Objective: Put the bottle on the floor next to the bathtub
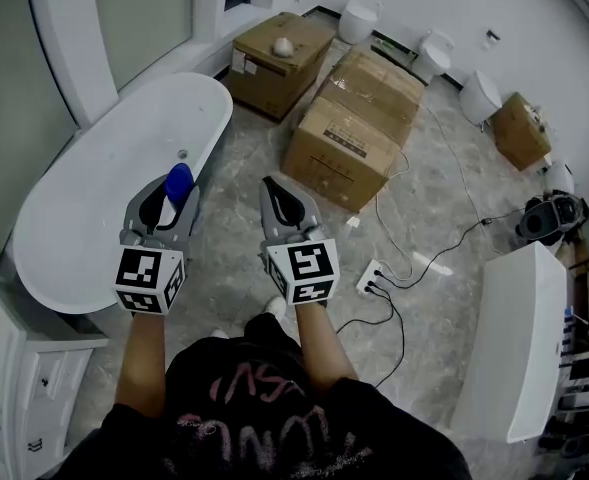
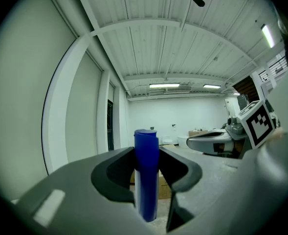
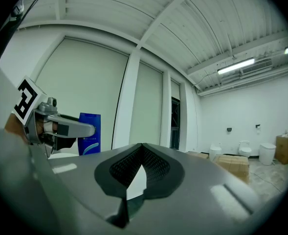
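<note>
A blue bottle (image 1: 178, 182) stands upright between the jaws of my left gripper (image 1: 168, 200), which is shut on it above the white bathtub (image 1: 94, 198). In the left gripper view the bottle (image 2: 146, 173) rises between the two dark pads. My right gripper (image 1: 284, 204) is held beside it over the marble floor (image 1: 229, 238), shut with nothing in it; in its own view the jaw tips (image 3: 142, 150) meet. The right gripper view also shows the blue bottle (image 3: 89, 133) and the left gripper (image 3: 80, 129) off to its left.
Large cardboard boxes (image 1: 354, 128) stand on the floor beyond the tub, with a smaller box (image 1: 277, 60) behind. A power strip (image 1: 372, 278) and cables lie at right. A white cabinet (image 1: 519, 343) is at right, drawers (image 1: 19, 368) at lower left, toilets (image 1: 431, 56) along the far wall.
</note>
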Motion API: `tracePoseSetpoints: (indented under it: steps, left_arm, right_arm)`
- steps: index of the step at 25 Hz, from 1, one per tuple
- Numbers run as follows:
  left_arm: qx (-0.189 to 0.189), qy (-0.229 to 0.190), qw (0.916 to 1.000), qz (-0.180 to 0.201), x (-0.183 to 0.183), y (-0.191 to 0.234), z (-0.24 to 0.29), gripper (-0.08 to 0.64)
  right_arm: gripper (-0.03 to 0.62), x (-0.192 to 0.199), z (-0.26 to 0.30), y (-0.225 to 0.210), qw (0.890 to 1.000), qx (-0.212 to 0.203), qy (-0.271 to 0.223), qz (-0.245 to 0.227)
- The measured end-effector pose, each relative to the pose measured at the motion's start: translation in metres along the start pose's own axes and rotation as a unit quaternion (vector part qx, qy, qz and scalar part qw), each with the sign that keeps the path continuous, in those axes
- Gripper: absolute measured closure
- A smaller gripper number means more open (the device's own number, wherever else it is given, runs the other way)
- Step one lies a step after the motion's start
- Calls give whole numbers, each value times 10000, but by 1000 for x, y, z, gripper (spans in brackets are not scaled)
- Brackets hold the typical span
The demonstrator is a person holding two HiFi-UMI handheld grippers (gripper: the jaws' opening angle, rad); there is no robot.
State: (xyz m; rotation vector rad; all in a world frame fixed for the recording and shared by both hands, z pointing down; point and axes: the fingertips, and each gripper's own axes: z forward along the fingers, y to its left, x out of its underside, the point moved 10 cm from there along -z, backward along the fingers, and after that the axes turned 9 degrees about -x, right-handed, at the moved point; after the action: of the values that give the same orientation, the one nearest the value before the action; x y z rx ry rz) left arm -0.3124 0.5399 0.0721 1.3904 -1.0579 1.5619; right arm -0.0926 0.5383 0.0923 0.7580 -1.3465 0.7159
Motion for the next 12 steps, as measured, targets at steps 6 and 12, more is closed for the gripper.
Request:
tracePoseSetpoints:
  steps: [6,12]
  left_arm:
    - [24,93,9999,-55,7,2,7,398]
    - [107,229,9997,-53,17,2,35,398]
  right_arm:
    - [578,11,3,-6,9999,60,81,98]
    - [578,25,16,-25,9995,125,173,244]
